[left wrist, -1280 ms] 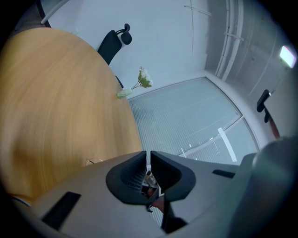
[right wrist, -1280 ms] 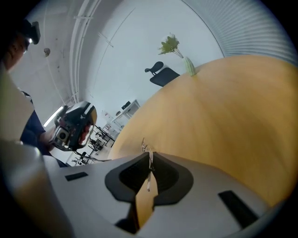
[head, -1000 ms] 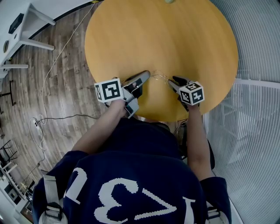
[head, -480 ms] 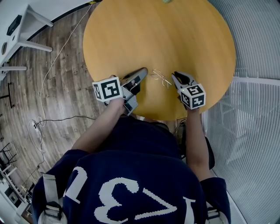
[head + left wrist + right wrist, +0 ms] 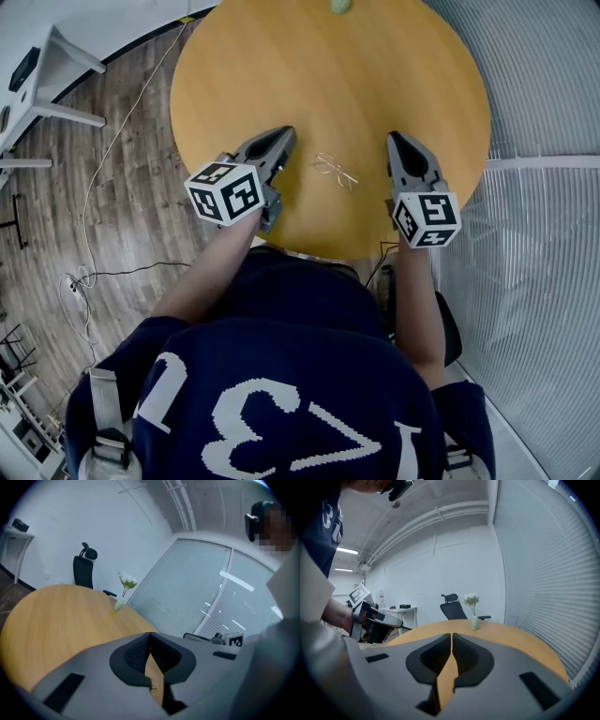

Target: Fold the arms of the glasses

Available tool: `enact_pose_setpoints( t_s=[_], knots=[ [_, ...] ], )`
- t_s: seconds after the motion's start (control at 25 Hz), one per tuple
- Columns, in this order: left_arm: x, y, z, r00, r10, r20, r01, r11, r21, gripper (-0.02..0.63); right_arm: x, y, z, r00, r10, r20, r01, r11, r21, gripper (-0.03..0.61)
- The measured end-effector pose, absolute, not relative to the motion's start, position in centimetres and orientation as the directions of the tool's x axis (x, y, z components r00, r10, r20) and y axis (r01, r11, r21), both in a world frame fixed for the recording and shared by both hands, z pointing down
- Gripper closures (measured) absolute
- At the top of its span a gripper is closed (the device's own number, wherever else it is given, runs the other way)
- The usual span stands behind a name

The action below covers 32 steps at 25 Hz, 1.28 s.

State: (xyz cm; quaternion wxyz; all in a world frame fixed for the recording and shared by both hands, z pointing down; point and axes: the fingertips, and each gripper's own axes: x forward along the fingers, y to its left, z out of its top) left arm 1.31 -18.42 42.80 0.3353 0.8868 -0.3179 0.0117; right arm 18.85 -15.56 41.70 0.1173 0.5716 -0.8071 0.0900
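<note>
Listing what lies before you: one round wooden counter [image 5: 328,84], one pair of thin wire-framed glasses [image 5: 335,170], and two claws, one in each of your hands.

Glasses: they lie flat on the counter, near the edge closest to you. They sit between the two claws and touch neither. The frame is too fine to tell how the arms lie.

Left claw [image 5: 283,135]: you hold it clear of the counter, to the left of the glasses, with its tips pointing away from you. Its jaws have just been closing and now meet at the tips. Nothing is between them; only the counter's wood shows through the slot behind the tips. Its marker cube [image 5: 225,192] sits at the near end, over your hand.

Right claw [image 5: 396,139]: you hold it clear of the counter, to the right of the glasses, about level with the left claw. Its jaws have just been closing and are now together, with nothing caught in them. Its marker cube [image 5: 427,218] hangs past the counter's near edge.

Surroundings: a small vase of white flowers [image 5: 120,599] stands at the counter's far edge, well apart from the glasses. A black office chair [image 5: 84,571] stands beyond it. A wood-plank floor [image 5: 141,216] lies to your left, with a thin cable [image 5: 103,159] trailing over it. Slatted blinds [image 5: 544,234] run along your right.
</note>
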Motion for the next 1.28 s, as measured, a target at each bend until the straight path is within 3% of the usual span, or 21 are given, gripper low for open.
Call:
enact_pose_setpoints(
  t_s=[0.48, 1.28],
  knots=[
    [1.1, -19.8, 35.3, 0.746, -0.650, 0.147, -0.666, -0.717, 0.206, 0.600, 19.5, -13.3, 31.9, -0.266, -0.961, 0.076, -0.964, 0.265, -0.019, 0.548],
    [1.8, -18.0, 28.3, 0.751, -0.660, -0.008, -0.660, -0.751, 0.003, 0.598, 17.5, -11.6, 26.4, -0.254, -0.966, -0.058, -0.967, 0.252, 0.035, 0.548]
  ],
)
